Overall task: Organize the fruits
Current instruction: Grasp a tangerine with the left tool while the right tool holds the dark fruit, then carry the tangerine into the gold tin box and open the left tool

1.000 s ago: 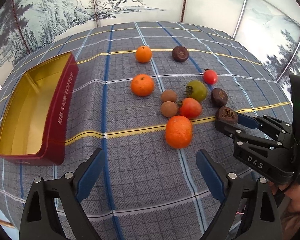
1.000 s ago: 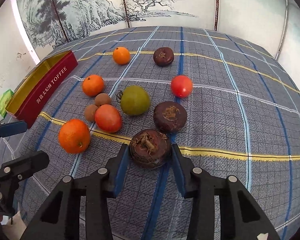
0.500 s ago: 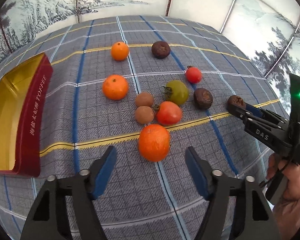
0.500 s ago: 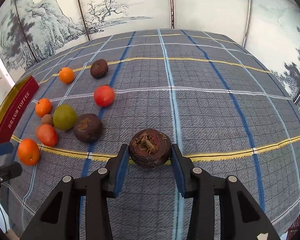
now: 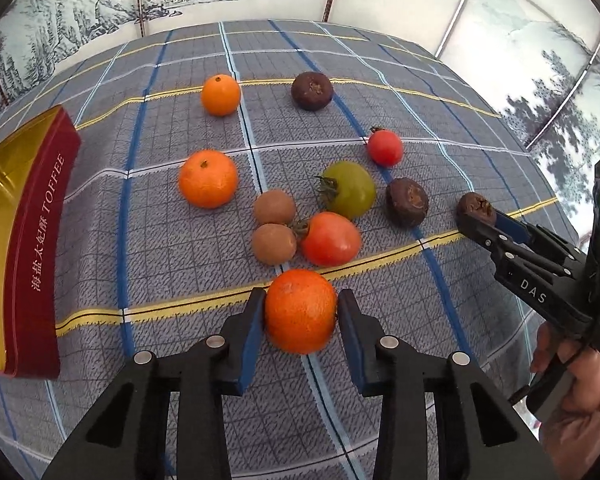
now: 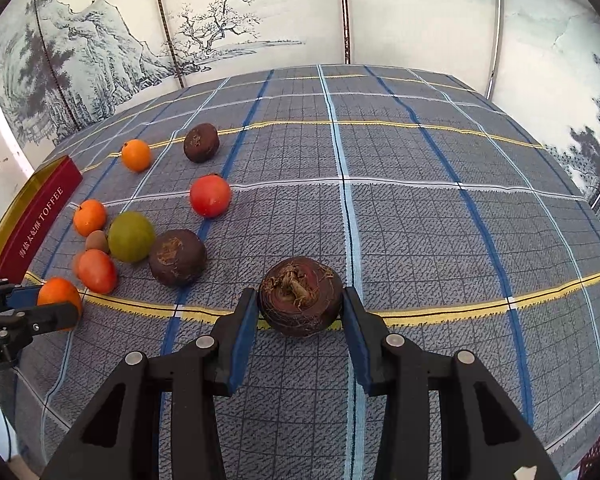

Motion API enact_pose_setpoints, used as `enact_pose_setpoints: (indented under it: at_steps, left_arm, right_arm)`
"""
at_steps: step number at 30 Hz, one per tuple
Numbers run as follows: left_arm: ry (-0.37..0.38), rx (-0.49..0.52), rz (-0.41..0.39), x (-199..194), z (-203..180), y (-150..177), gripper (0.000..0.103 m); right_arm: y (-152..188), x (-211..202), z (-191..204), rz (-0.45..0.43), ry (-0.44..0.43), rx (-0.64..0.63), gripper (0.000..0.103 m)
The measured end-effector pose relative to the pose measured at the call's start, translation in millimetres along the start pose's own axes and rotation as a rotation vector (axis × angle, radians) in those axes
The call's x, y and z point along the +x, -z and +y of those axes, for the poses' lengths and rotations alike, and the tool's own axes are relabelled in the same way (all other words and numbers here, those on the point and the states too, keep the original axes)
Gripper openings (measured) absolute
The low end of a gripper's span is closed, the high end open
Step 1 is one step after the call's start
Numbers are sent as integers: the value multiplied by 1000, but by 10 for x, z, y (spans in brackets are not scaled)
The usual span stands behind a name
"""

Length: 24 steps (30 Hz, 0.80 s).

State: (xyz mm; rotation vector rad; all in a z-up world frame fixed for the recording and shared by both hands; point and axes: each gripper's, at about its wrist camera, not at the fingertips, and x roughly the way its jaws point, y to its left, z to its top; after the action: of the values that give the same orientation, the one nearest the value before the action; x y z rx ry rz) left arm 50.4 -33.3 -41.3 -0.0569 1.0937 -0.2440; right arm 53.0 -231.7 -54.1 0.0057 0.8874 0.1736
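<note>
My left gripper (image 5: 301, 300) has its jaws closing around a large orange (image 5: 300, 312) near the yellow stripe of the cloth, and both blue pads touch its sides. In the right wrist view the same orange (image 6: 58, 292) shows at the left edge between the left gripper's fingers (image 6: 52, 314). My right gripper (image 6: 300, 300) is shut on a dark brown rough fruit (image 6: 300, 294), held to the right of the fruit cluster. From the left wrist view the right gripper (image 5: 478, 216) holds that fruit (image 5: 475, 207) at the right side.
On the checked cloth lie two smaller oranges (image 5: 208, 178) (image 5: 221, 94), two red tomatoes (image 5: 331, 238) (image 5: 385, 147), a green tomato (image 5: 350, 190), two small brown fruits (image 5: 274, 226) and two dark fruits (image 5: 407, 202) (image 5: 312, 90). A red and gold toffee tin (image 5: 40, 240) stands open at the left. A hand (image 5: 572, 392) grips the right tool.
My left gripper moved forward onto the large orange and its jaws narrowed from wide apart to touching it. The right gripper carried the dark fruit rightward, away from the cluster.
</note>
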Motion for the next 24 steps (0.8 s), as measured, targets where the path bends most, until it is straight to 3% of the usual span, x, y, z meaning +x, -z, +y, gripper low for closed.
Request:
enact_pose_setpoints:
  at_steps: [16, 24]
  left_arm:
    - [-17, -12, -38, -372, 181, -52, 36]
    - [-130, -41, -137, -886, 692, -230, 36]
  right_arm:
    - [-8, 9, 12, 6, 17, -15, 39]
    - [-27, 33, 62, 17, 32, -26, 39]
